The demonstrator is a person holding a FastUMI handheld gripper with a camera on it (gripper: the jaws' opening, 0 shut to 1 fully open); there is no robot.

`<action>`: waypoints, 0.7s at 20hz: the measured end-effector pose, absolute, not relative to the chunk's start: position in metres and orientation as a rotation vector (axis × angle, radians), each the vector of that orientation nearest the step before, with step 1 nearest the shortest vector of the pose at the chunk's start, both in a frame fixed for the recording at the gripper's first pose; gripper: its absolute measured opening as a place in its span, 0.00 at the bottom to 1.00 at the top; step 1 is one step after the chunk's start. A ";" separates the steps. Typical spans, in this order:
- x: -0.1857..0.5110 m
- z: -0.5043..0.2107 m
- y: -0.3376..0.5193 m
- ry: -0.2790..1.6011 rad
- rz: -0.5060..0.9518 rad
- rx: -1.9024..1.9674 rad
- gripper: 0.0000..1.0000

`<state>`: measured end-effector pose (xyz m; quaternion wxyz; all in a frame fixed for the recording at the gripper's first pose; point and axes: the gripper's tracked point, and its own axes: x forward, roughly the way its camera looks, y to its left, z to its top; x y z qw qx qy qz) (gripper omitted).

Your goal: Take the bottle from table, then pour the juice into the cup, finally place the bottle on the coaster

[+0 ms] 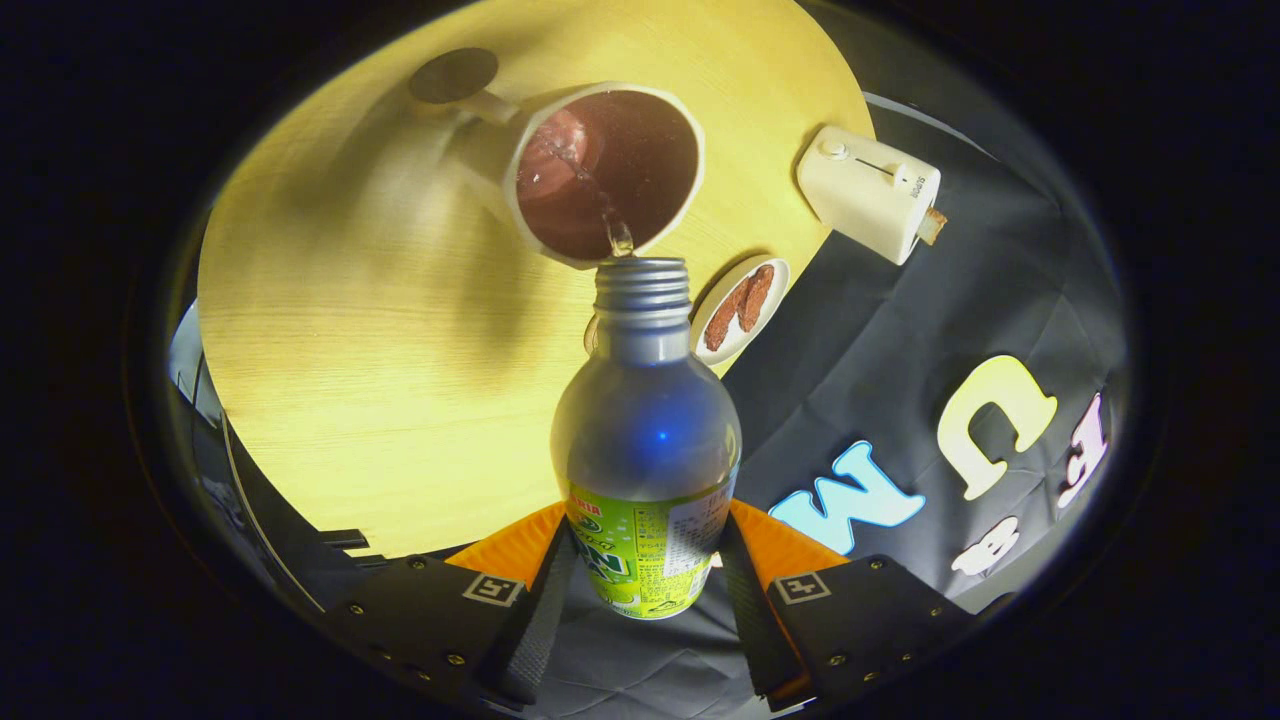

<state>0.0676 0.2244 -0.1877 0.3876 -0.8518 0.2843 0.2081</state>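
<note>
Bottle (pixel 645 440) is clamped in the claw (pixel 645 585), both fingers pressing on its labelled lower body from either side, so that's a firm grasp. It's tipped forward, neck pointing away from the claw, with the open threaded mouth right at the near rim of the cup (pixel 605 175).

So we're mid-pour, step two of three I'd say. A thin stream of juice (pixel 600 205) runs from the mouth into the cup, and there's already dark liquid pooled inside. Can't really judge how full the cup is or how much is left in the bottle from this angle.

Looks-wise: bluish metallic bottle with a ribbed screw neck, no cap on, and a green-and-yellow label down at the end the fingers hold. The cup is a pale mug with a handle sticking out on its far side.

Beyond the cup's handle sits a dark round disc, which I'm guessing is the coaster (pixel 453 75). It's well past the cup, so the next move should be tilting the bottle back upright to cut the stream cleanly, then carrying it over or around the cup to set it down there. Clipping the cup rim on the way looks like the main risk.

Other stuff on the wooden surface (pixel 330 350): a small plate with brown snacks (pixel 740 305) just beside the bottle neck, and a cream toaster (pixel 868 192) further off that side.
</note>
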 end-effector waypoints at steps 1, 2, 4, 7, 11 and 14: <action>0.068 -0.187 0.224 0.724 0.528 -2.172 0.76; 0.068 -0.187 0.224 0.724 0.527 -2.173 0.76; 0.069 -0.188 0.224 0.730 0.528 -2.175 0.76; 0.070 -0.188 0.224 0.731 0.526 -2.186 0.76; 0.070 -0.188 0.223 0.730 0.523 -2.175 0.76; 0.070 -0.190 0.222 0.728 0.526 -2.172 0.76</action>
